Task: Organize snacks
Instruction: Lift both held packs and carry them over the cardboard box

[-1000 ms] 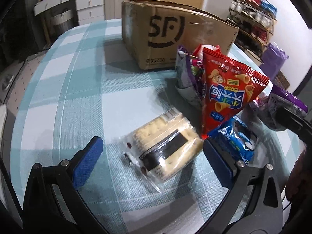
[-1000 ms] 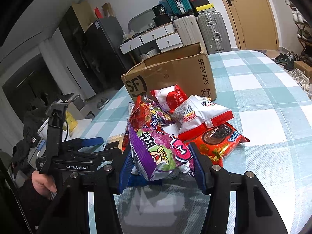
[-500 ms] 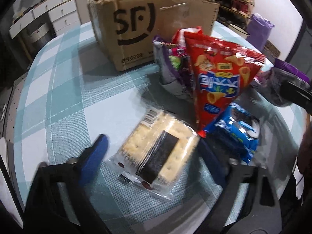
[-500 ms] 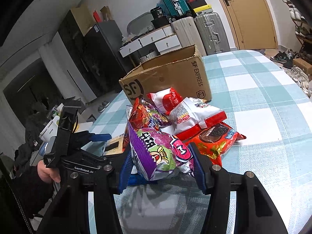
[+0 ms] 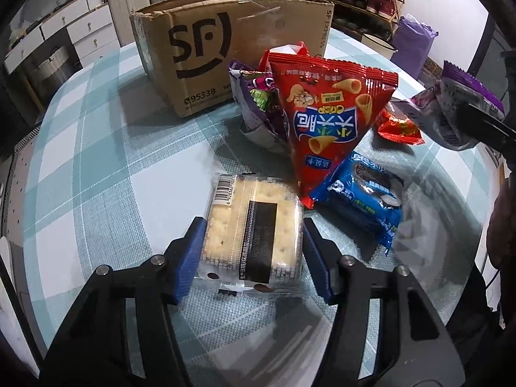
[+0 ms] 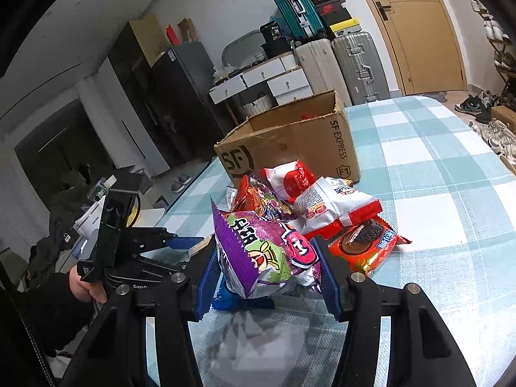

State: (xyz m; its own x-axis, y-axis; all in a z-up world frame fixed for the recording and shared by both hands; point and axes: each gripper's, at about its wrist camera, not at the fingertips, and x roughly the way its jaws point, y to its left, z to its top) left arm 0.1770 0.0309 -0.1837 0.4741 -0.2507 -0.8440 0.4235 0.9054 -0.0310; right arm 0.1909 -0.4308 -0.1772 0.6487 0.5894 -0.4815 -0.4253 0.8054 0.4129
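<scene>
The table (image 5: pixel 96 148) wears a pale teal and white check. At the upper middle of the left wrist view, the cardboard box (image 5: pixel 206 58) is brown with black lettering. The cone snack bag (image 5: pixel 325 119) is red with a blue label and orange cones; the cookie pack (image 5: pixel 364 196) is blue. The cracker pack (image 5: pixel 251 225) is cream with a black band. In the right wrist view, the candy bag (image 6: pixel 267 254) is purple, green and pink, between blue pads (image 6: pixel 206 277) on black arms.
</scene>
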